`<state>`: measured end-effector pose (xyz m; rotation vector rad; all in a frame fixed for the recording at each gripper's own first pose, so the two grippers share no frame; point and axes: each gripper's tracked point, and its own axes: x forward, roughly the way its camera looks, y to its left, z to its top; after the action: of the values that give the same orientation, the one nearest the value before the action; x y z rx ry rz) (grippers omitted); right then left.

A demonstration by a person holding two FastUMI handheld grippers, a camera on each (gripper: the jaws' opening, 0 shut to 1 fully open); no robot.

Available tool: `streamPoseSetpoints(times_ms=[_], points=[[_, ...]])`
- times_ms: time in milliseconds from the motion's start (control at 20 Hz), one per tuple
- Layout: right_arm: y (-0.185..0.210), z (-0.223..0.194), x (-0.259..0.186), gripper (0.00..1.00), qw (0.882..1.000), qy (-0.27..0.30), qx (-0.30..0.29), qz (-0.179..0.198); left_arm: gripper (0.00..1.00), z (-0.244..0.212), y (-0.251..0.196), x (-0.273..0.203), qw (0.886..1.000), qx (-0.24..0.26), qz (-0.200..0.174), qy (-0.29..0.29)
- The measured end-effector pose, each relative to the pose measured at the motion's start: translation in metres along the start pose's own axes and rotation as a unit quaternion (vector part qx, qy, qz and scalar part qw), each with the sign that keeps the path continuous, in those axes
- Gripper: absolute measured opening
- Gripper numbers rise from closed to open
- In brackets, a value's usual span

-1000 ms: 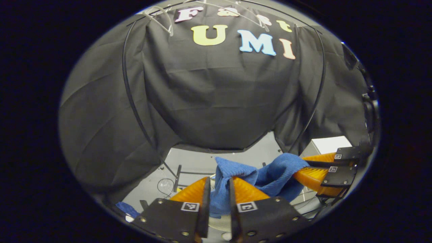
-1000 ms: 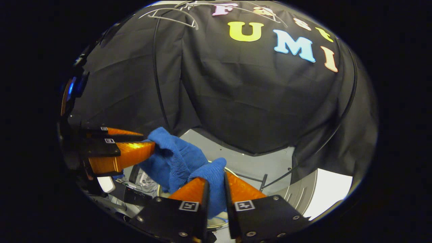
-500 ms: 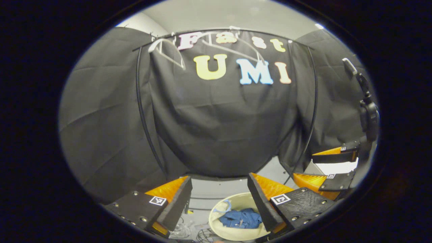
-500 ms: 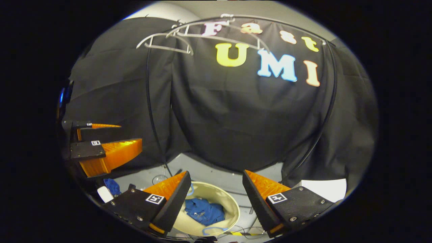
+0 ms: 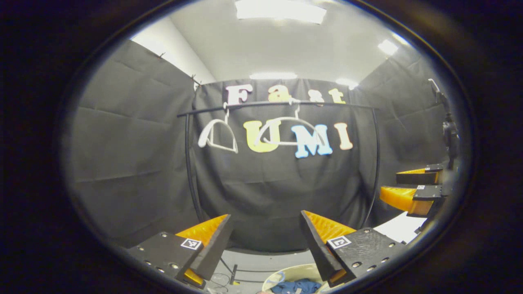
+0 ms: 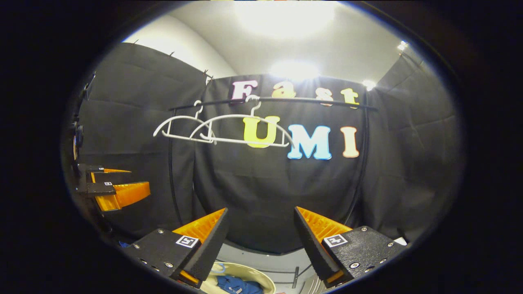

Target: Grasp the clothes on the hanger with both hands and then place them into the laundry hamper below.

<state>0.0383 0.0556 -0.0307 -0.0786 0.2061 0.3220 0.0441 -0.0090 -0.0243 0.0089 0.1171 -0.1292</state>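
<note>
Both tools are up in front of the rail (image 6: 269, 99), fingers spread wide and gripping nothing: the left gripper (image 5: 265, 218) and the right gripper (image 6: 259, 216). The blue clothes (image 6: 237, 285) lie down in the cream laundry hamper (image 6: 249, 271) below. Two bare white hangers (image 6: 241, 128) dangle at the far wall.

Lighting: bright ceiling panels (image 5: 280, 10) at top of the left gripper view | Glare: blown-out ceiling light (image 6: 282, 18) at top centre of the right gripper view | Walls: dim | Distortion: strong fisheye bending at edges | Focus: centre sharp, rim soft
</note>
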Motion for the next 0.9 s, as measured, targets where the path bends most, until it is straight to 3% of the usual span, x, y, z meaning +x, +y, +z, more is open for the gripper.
streamPoseSetpoints(times_ms=[400, 650, 900], points=[[-0.054, 0.063, -0.046, 0.95, 0.995, -0.072, 0.010, -0.069, 1.00, 0.062, 0.031, -0.041, 0.997, 0.015, 0.042, -0.059], [-0.075, 0.060, -0.068, 0.95, 0.990, -0.086, 0.010, -0.111, 1.00, 0.074, 0.049, -0.059, 0.995, 0.007, 0.072, -0.075], [-0.084, 0.045, -0.073, 0.95, 0.989, -0.079, 0.014, -0.128, 1.00, 0.062, 0.061, -0.075, 0.993, 0.001, 0.090, -0.082]])
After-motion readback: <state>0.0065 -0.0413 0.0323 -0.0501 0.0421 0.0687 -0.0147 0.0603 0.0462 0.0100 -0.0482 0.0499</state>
